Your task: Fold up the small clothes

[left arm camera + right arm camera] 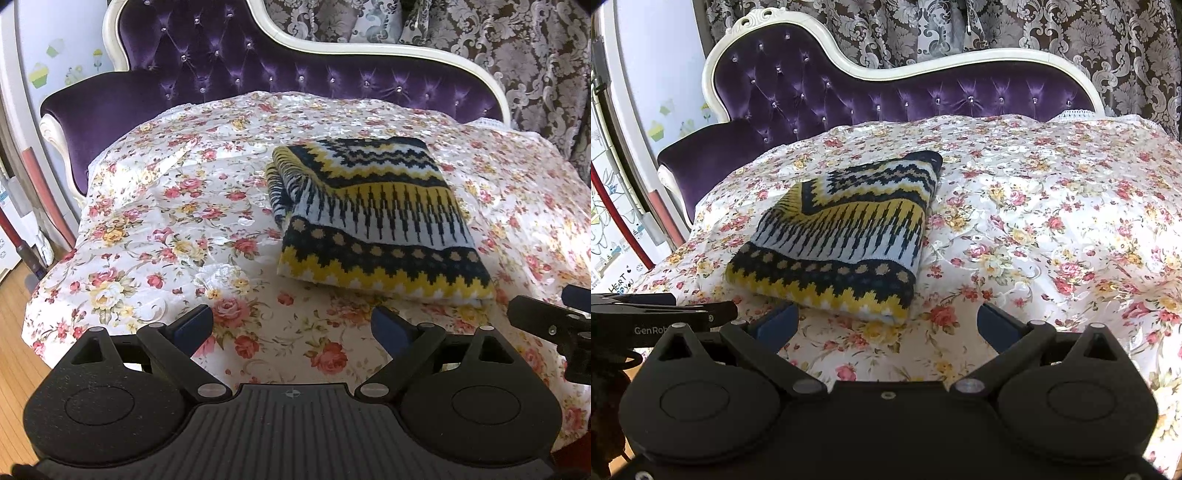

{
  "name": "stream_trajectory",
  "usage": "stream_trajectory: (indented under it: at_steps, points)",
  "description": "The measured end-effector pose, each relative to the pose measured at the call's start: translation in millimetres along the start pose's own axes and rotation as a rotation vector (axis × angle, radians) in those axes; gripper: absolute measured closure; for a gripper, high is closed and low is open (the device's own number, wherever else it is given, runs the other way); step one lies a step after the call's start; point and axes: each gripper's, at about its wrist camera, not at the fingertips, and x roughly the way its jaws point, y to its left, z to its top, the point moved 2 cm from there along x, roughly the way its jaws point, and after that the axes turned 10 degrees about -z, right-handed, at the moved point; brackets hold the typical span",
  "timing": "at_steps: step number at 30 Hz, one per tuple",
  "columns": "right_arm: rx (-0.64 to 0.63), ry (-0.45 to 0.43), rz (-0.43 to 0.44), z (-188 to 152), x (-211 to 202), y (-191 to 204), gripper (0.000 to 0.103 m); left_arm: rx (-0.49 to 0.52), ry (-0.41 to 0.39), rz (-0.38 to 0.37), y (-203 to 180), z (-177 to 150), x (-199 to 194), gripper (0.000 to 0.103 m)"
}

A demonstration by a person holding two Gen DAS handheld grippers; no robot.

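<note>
A knitted garment [373, 218] in yellow, navy and white zigzag pattern lies folded into a neat rectangle on the floral cover [166, 206]. It also shows in the right wrist view [846, 236]. My left gripper [291, 325] is open and empty, held just in front of the garment's near edge. My right gripper [886, 321] is open and empty, close to the garment's near right corner. The right gripper shows at the right edge of the left wrist view [554, 321], and the left gripper at the left edge of the right wrist view [665, 314].
The floral cover [1052, 229] drapes over a purple tufted sofa [207, 70] with a white frame. Patterned curtains [1071, 33] hang behind. A wall with stickers [48, 66] and wooden floor [14, 295] lie to the left.
</note>
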Motion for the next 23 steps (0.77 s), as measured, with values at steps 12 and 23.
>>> stream_trajectory:
  at_steps: [12, 23]
  points:
    - [0.008, 0.026, 0.02, -1.4, 6.4, 2.1, 0.001, 0.0, 0.014, -0.005, -0.9, -1.0, 4.5, 0.01]
    - [0.025, 0.042, 0.028, -2.6, 11.2, 0.8, 0.001, -0.003, 0.021, -0.006, -0.4, -0.7, 6.4, 0.01]
